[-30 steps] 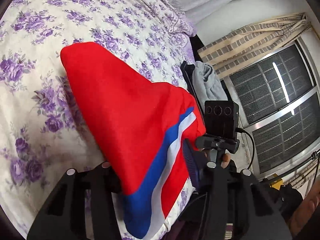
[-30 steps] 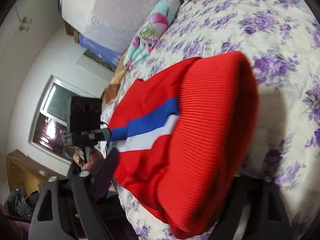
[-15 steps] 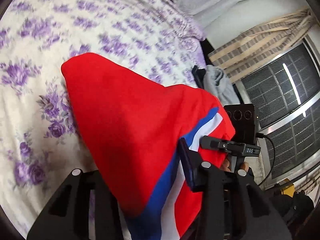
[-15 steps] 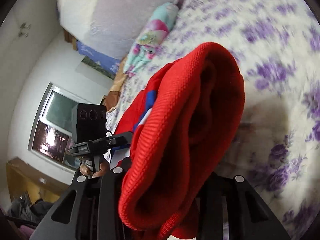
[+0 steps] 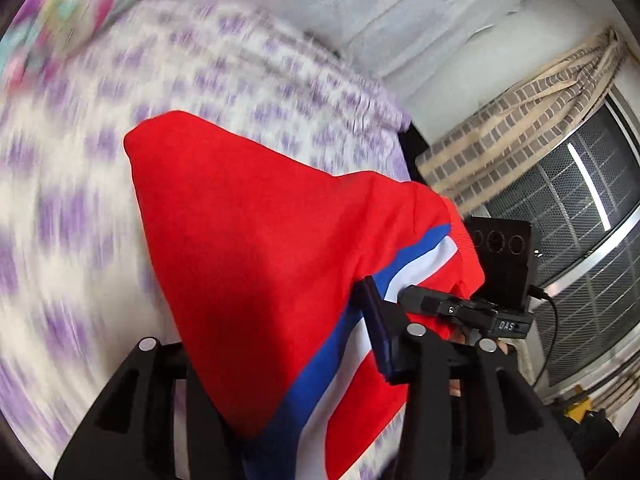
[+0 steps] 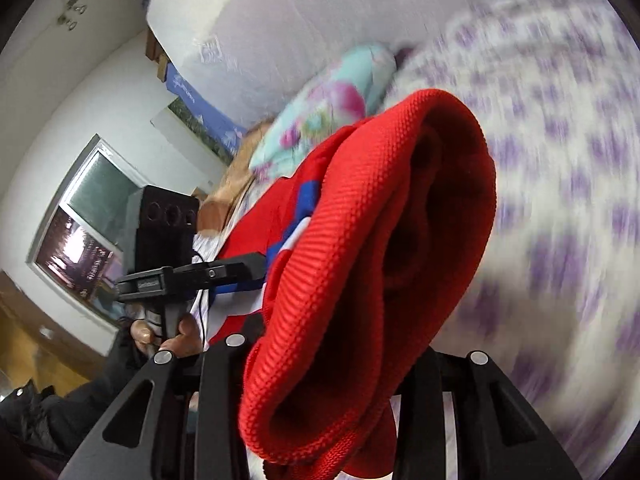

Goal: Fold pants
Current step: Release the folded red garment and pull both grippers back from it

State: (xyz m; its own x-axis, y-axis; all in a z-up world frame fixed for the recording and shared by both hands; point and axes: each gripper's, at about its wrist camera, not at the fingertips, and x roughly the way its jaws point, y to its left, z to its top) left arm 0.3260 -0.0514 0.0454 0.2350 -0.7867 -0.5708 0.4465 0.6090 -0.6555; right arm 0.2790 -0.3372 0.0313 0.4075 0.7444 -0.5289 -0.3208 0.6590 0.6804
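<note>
The red pants (image 5: 248,240), with a blue and white side stripe (image 5: 320,380), hang lifted above the bed. The left gripper (image 5: 280,352) has the striped edge between its fingers; its jaws are opening slightly, though the cloth still hangs from them. In the right wrist view the ribbed red band (image 6: 360,260) is bunched between the fingers of the right gripper (image 6: 328,360), which is shut on it. Each view shows the other gripper beside the cloth: the right one (image 5: 480,316), the left one (image 6: 192,276). The fingertips are mostly hidden by fabric.
Below lies a bed with a purple-flowered sheet (image 5: 72,208), blurred by motion. A colourful pillow (image 6: 328,120) lies at its head by a white headboard (image 6: 300,12). A grilled window (image 5: 580,220) and a striped curtain (image 5: 500,120) stand to the right.
The right gripper closed from wide open onto the ribbed band. Both grippers rose with the pants, lifting the cloth off the sheet, and the bed now looks blurred.
</note>
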